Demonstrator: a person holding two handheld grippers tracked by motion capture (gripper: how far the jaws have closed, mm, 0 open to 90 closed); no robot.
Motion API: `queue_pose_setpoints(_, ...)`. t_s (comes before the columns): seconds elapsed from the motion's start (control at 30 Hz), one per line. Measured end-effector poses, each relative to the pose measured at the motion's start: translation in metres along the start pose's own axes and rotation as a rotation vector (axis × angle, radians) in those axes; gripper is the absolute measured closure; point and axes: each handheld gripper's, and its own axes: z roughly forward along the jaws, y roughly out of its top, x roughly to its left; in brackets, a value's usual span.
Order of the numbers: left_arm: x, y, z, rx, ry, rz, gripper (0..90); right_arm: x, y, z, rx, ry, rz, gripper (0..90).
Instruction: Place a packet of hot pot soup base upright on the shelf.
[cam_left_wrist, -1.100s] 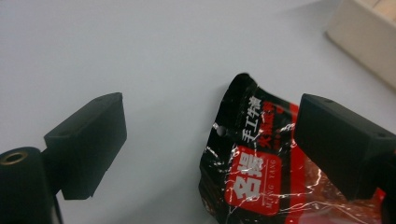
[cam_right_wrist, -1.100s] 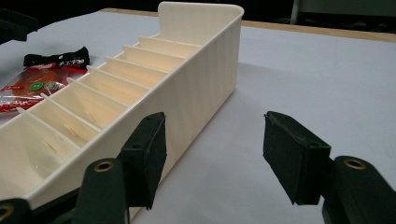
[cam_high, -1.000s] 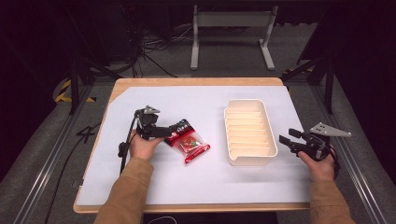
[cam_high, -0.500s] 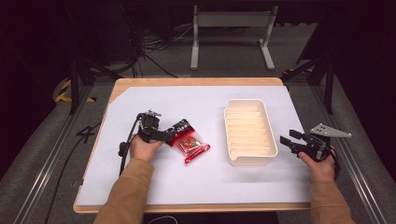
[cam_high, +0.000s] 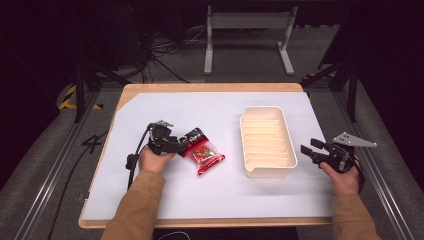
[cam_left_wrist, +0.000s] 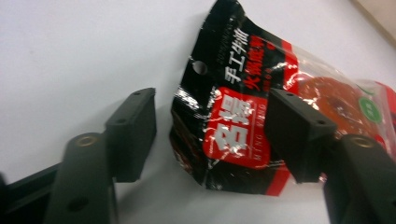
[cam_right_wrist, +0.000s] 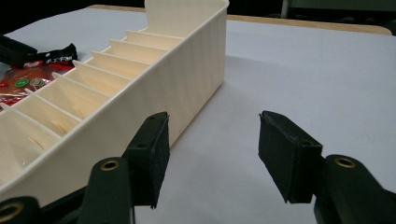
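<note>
Flat on the white table cover (cam_high: 165, 200) lies a red-and-black snack packet (cam_high: 201, 151), left of centre, with white Chinese characters on its black end and a clear window showing red contents toward its near right end. Its black, crinkled far-left end sits between the jaws of the left gripper (cam_high: 181, 144), which has just been closing: in the left gripper view the packet (cam_left_wrist: 243, 121) lies in the gap, one jaw over its printed face and the other on the bare cover just beside its edge, so the pads do not press it from both sides. The person's left hand (cam_high: 155, 159) holds that gripper low over the table, a tan sleeve (cam_high: 135, 205) running toward the near edge. To the right of the packet, apart from it, stands a cream plastic tray (cam_high: 246, 131) with ribbed dividers across its inside. Near the tray's right wall, the right gripper (cam_high: 309, 151) hangs in the person's right hand (cam_high: 344, 176), jaws wide with nothing between them; in the right gripper view the tray (cam_right_wrist: 196, 51) runs along the left jaw.
</note>
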Motion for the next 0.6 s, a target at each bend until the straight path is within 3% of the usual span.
queue_pose_setpoints(0.2, -0.007, 0.0, -0.002, 0.012, 0.032, 0.055, 49.4, 0.0, 0.0, 0.001, 0.003, 0.002, -0.001, 43.0)
queue_pose_setpoints(0.4, -0.011, 0.0, -0.002, 0.014, 0.017, 0.085, 61.2, 0.0, 0.0, 0.002, 0.005, 0.001, -0.001, 43.1)
queue_pose_setpoints(0.5, -0.015, 0.0, -0.001, 0.027, 0.038, 0.124, 65.3, 0.0, 0.0, 0.002, 0.006, 0.003, -0.002, 43.2)
queue_pose_setpoints(0.6, -0.015, -0.001, 0.0, 0.036, 0.052, 0.121, 69.8, 0.0, 0.0, 0.002, 0.005, 0.004, -0.002, 43.2)
